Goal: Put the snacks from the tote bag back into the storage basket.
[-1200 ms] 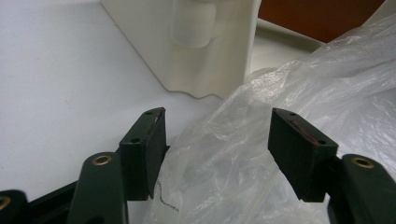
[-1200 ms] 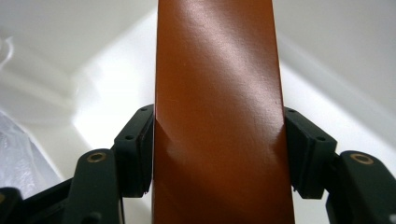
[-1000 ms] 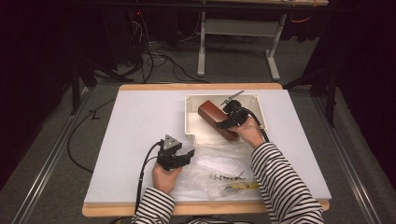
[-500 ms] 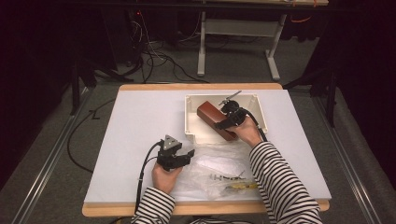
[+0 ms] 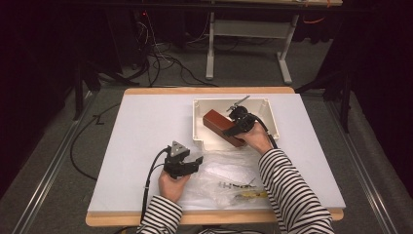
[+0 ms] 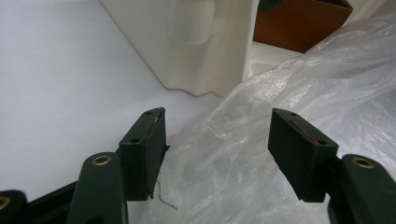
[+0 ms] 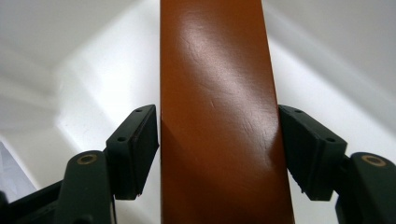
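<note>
1. From my remote station I see the right gripper point(image 5: 233, 127) straddling a reddish-brown leather-look case point(image 5: 223, 127) that lies partly inside the white plastic tray point(image 5: 265, 113), its near end riding over the tray's front wall.

2. In the right gripper view the brown case point(image 7: 215, 121) runs straight away from the gripper between the two jaws, its long axis in line with the gripper's reach. The jaws have just been opening; the pads point(image 7: 137, 149) stand at the case's flanks, the left one with a thin gap and the right one close against the edge. I read this as a grip being let go, not a clamp.

3. The left gripper point(image 5: 191, 164) sits well apart, nearer my side of the table, its jaws spread wide and holding nothing, a crumpled clear plastic bag point(image 6: 261, 154) lying between and beyond them.

4. From the left gripper the tray's outer wall point(image 6: 205, 51) lies ahead, with the case's end showing beyond it to the right.

5. My judgement: the right hand is plainly the nearer one to the case, so any further move on it falls to that hand, pulling back along the case's length.
</note>
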A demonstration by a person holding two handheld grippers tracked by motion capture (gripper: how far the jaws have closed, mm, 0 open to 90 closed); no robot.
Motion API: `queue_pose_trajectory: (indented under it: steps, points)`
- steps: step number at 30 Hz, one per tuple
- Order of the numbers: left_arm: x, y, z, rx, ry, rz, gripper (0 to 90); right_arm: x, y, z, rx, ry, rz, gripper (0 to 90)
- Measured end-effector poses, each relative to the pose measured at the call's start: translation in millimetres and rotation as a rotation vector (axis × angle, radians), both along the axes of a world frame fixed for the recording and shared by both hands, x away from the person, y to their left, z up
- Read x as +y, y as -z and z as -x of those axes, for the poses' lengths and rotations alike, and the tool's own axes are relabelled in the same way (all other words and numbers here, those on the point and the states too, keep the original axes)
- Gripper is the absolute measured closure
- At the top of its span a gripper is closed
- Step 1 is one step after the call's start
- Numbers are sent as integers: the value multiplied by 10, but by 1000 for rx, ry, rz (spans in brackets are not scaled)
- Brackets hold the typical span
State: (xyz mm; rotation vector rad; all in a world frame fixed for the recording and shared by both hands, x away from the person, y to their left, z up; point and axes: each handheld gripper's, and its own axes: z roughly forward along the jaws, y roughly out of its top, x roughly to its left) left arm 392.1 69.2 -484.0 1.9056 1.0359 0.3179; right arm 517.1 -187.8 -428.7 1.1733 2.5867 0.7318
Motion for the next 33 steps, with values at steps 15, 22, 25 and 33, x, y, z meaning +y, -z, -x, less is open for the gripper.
queue_pose_trajectory:
  steps: [15, 22, 25, 33]
  points:
    - [1, 0, -1, 1, 1, -3, 377, -85, -149, 110, -46, -16, -28, 307]
    - [6, 0, -4, 6, 5, 0, 377, -148, -249, 196, -53, 1, -48, 325]
    - [7, -1, -5, 8, 2, 2, 377, -183, -289, 255, -49, 5, -51, 350]
    - [6, 1, -6, 8, -3, 7, 382, -307, -343, 489, -56, 47, -68, 543]
